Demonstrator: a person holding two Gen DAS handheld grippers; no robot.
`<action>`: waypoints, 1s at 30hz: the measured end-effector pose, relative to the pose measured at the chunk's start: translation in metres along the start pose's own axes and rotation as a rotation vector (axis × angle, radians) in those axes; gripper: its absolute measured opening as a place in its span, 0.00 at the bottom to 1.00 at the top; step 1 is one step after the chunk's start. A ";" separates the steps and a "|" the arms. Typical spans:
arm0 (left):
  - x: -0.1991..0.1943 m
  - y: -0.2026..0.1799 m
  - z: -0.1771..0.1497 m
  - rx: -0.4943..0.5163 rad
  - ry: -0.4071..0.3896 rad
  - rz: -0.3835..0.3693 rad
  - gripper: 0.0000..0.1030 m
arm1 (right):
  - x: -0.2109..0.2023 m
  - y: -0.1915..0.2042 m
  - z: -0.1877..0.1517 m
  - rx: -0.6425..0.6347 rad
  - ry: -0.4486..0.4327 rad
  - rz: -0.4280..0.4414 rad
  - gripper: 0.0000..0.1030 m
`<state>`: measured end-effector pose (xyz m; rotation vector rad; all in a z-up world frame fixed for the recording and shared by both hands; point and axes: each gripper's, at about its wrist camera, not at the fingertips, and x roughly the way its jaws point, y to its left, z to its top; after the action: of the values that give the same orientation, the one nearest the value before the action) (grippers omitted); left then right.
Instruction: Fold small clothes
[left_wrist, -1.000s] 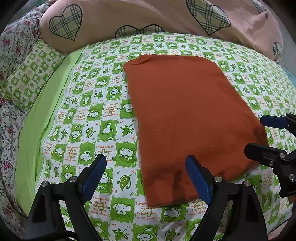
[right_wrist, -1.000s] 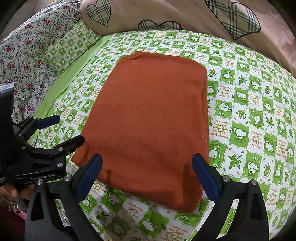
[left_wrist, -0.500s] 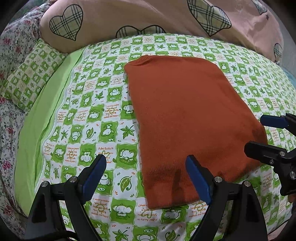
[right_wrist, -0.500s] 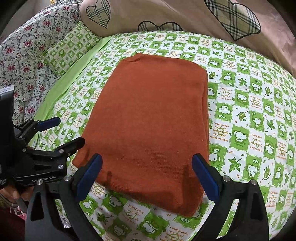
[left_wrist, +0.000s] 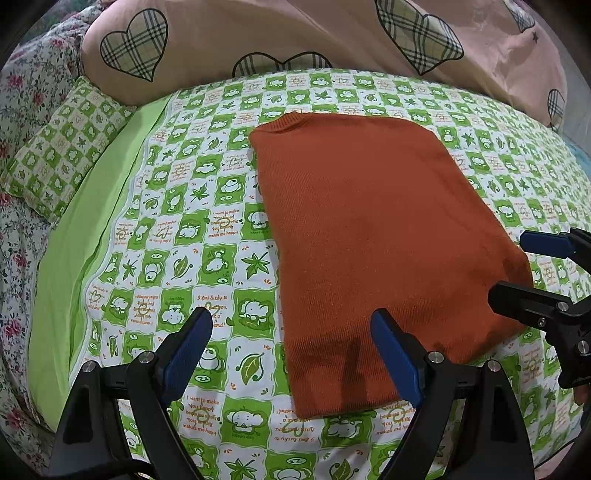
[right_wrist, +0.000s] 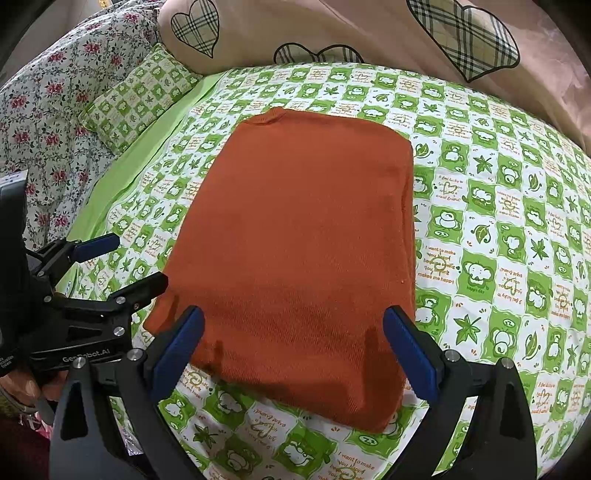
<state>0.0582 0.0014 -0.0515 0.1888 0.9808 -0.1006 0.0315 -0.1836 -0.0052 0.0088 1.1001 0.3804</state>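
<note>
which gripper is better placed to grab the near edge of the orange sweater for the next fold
Right, probably. The right gripper is open with both fingers framing the sweater's near edge. The left gripper is open too, but straddles the near left corner, one finger over the bedsheet.

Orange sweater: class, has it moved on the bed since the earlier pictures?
No. The orange sweater lies over the same squares of the green checked sheet, its collar by the same row.

One folded rust sweater (left_wrist: 373, 236) at centre; two grippers, left gripper (left_wrist: 291, 354) at 6 o'clock, right gripper (right_wrist: 293, 350) likewise, both spread wide; one checked pillow (left_wrist: 59, 147) at 9; one heart-print duvet (left_wrist: 295, 33) at 12
</note>
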 end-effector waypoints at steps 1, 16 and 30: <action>0.000 0.000 0.000 -0.003 0.000 0.001 0.86 | -0.001 -0.001 0.001 0.001 0.000 -0.001 0.94; 0.000 -0.003 0.000 -0.018 0.005 -0.001 0.86 | -0.001 -0.005 -0.001 0.019 0.001 -0.006 0.94; 0.000 -0.003 0.001 -0.019 0.005 -0.002 0.86 | -0.001 -0.004 -0.001 0.021 0.000 -0.006 0.94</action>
<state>0.0583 -0.0022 -0.0508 0.1710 0.9870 -0.0928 0.0310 -0.1878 -0.0057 0.0235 1.1043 0.3635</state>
